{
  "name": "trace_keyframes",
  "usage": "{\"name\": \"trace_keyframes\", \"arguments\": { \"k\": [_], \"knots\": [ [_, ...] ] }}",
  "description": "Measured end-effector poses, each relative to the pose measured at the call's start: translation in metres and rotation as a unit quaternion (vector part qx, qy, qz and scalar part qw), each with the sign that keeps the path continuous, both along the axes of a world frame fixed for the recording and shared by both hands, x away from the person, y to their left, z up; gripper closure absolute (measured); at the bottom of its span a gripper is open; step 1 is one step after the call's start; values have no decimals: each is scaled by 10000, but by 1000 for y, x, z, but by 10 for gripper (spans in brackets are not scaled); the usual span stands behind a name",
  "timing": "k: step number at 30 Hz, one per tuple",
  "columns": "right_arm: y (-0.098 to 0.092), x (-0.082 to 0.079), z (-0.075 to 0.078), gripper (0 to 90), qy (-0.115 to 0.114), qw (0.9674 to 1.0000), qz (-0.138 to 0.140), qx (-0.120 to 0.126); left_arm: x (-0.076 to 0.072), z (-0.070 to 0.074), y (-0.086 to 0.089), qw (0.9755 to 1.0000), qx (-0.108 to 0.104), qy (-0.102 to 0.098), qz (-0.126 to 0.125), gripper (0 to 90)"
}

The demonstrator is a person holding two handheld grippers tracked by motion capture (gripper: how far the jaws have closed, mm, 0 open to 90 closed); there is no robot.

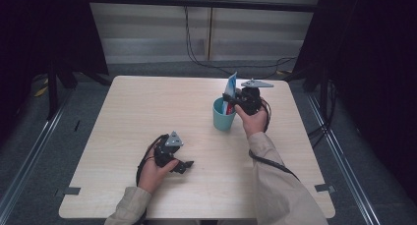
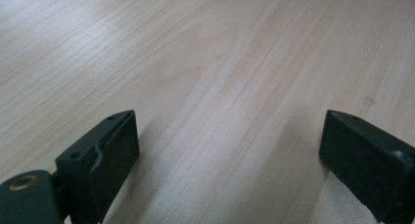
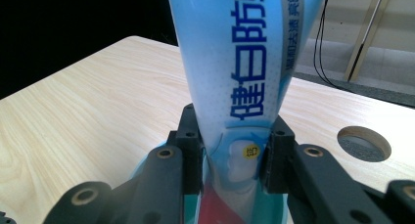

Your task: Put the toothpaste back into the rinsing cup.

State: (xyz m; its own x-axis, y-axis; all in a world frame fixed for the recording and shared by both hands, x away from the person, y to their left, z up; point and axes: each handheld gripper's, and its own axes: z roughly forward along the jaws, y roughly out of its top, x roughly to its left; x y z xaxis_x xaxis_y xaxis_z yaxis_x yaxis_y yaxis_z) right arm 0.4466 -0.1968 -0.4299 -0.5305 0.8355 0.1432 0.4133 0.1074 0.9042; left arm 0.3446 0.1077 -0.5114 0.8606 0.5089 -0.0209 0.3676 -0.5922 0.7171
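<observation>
A light-blue toothpaste tube (image 1: 230,85) with blue lettering stands upright in a teal cup (image 1: 223,118) right of the table's middle. My right gripper (image 1: 231,103) is shut on the tube just above the cup's rim. In the right gripper view the tube (image 3: 235,62) rises between the two black pads, which press on both its sides at the right gripper (image 3: 230,155). My left gripper (image 1: 186,165) rests on the wood near the front left, jaws pointing right. In the left gripper view the left gripper (image 2: 230,150) stands wide open over bare wood.
The pale wooden table (image 1: 147,112) has a round hole (image 3: 364,143) in its top beyond the cup. Black cables (image 1: 196,53) hang down the wall behind the table. Dark curtains flank both sides.
</observation>
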Motion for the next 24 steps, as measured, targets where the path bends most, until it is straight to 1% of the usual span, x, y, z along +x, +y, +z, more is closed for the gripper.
{"name": "trace_keyframes", "arguments": {
  "k": [9, 13, 18, 24],
  "knots": [
    [3, 2, 0, 658, -1, 10000, 16, 30, 0, 0, 0, 10000, 1, 0, -1, 76],
    [5, 3, 1, 657, -4, 10000, 46, -12, 0, 0, 0, 10000, -2, 0, 0, 76],
    [8, 4, 0, 648, -20, 10000, 69, 32, 0, 0, 0, 10000, -2, 1, 0, 76],
    [11, 4, 1, 648, -24, 9999, 127, -44, 0, 0, 0, 10000, -4, 1, 0, 76]
  ]
}}
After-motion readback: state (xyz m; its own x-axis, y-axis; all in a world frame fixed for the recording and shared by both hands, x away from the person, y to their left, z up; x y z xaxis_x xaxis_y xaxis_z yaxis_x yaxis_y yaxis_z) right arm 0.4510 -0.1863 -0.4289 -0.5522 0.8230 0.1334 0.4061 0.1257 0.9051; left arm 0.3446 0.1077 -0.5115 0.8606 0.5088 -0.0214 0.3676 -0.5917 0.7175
